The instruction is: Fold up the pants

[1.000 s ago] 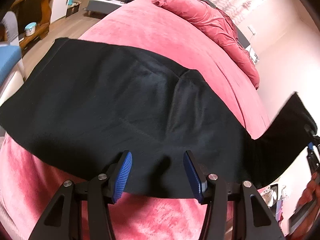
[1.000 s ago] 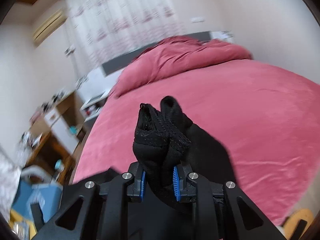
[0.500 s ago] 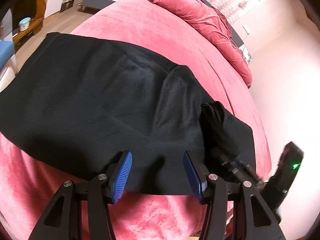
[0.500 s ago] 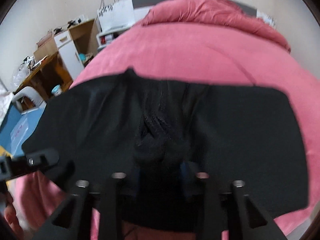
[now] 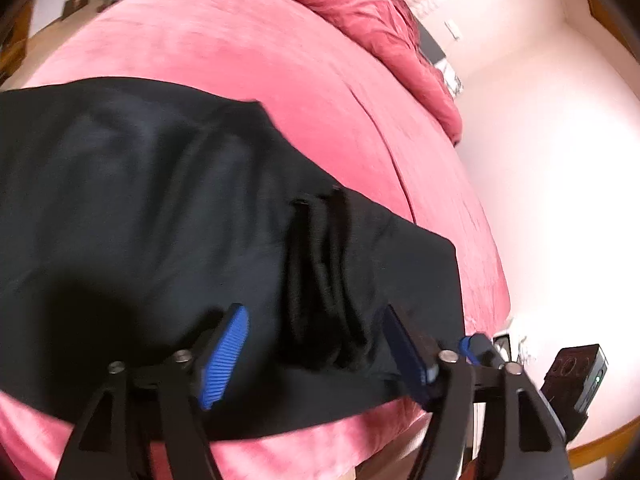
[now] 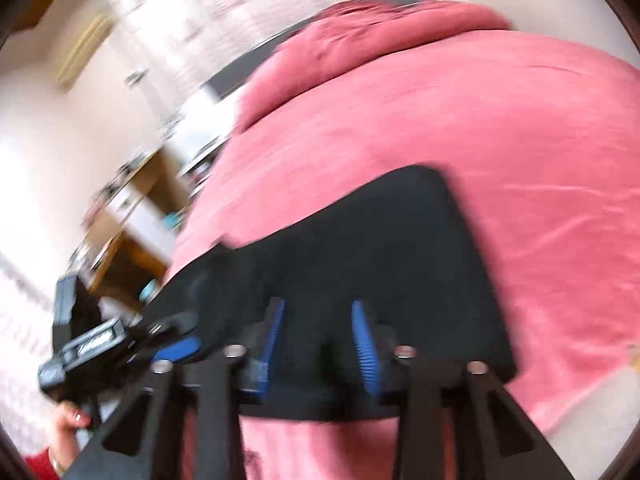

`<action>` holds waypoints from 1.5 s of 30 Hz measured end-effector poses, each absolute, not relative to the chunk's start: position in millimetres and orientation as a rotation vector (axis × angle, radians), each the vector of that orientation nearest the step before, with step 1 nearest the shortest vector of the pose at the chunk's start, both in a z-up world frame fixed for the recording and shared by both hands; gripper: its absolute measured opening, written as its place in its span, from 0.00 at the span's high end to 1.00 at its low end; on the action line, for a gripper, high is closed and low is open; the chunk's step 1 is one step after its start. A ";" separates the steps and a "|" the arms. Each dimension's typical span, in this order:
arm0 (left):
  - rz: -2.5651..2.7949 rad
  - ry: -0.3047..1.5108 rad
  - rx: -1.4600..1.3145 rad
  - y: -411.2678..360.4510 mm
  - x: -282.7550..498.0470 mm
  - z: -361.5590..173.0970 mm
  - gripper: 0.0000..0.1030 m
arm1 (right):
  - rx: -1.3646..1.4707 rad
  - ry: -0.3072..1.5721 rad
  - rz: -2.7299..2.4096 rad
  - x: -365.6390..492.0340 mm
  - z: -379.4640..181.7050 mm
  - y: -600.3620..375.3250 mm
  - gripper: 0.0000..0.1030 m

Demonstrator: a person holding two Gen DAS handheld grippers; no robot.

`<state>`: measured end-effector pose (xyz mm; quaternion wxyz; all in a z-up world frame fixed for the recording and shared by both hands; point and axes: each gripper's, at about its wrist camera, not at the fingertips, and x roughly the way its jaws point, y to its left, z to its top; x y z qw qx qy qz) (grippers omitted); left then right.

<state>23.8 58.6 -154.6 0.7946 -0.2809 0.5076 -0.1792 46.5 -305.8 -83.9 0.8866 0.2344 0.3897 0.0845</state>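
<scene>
Pants [image 5: 168, 216] flat on bed [image 5: 256, 64]; left tool [image 5: 316, 350] and right tool [image 6: 320, 340] low over hem, jaws spread, empty.

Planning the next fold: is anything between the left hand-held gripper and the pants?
Nothing visible. The left hand-held gripper hangs open right over the black pants, which lie on the pink bedspread; only their own bunched ridge lies between its fingers.
</scene>
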 end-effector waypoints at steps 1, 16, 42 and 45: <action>-0.387 1.104 -0.600 50.6 30.2 -157.6 0.29 | 0.498 0.817 0.130 50.3 -87.6 -319.3 0.72; -0.441 1.089 -0.526 19.8 21.3 -127.4 0.80 | 0.516 0.885 0.089 56.5 -109.4 -351.8 0.75; -0.173 1.037 -0.622 110.4 -69.2 -148.3 0.61 | 0.301 0.928 0.263 63.8 -98.1 -245.6 0.76; -0.079 1.026 -0.688 136.9 -84.5 -152.3 0.61 | 0.297 0.961 0.333 70.1 -105.8 -217.2 0.76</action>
